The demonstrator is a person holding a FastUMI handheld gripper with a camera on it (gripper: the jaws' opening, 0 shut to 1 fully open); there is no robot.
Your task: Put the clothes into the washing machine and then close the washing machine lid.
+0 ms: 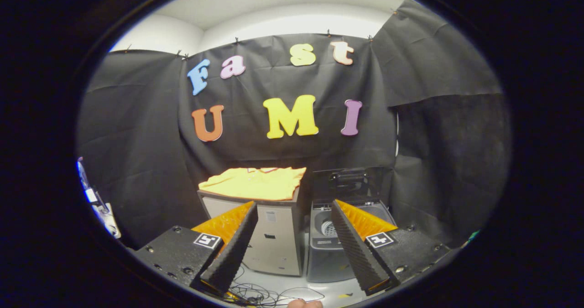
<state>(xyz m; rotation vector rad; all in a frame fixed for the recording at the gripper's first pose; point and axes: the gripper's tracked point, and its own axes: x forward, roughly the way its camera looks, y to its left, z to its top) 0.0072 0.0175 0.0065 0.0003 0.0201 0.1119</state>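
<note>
1 fisheye view, riding on the gripper (292, 212), faces level along its 2 spread black-and-orange fingers (235, 248) toward the booth's back wall. Well ahead: folded yellow shirt (255, 183) on a grey box-shaped cabinet (273, 239) at 12 o'clock, small grey top-loading washing machine (328, 253), lid raised, at 1 o'clock.

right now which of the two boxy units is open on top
The washer, beyond the open gripper: its lid stands up, drum showing. The cabinet beside it carries the yellow shirt.

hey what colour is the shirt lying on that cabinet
Yellow, clearest in the gripper view: the shirt lies beyond the open claw.
</note>
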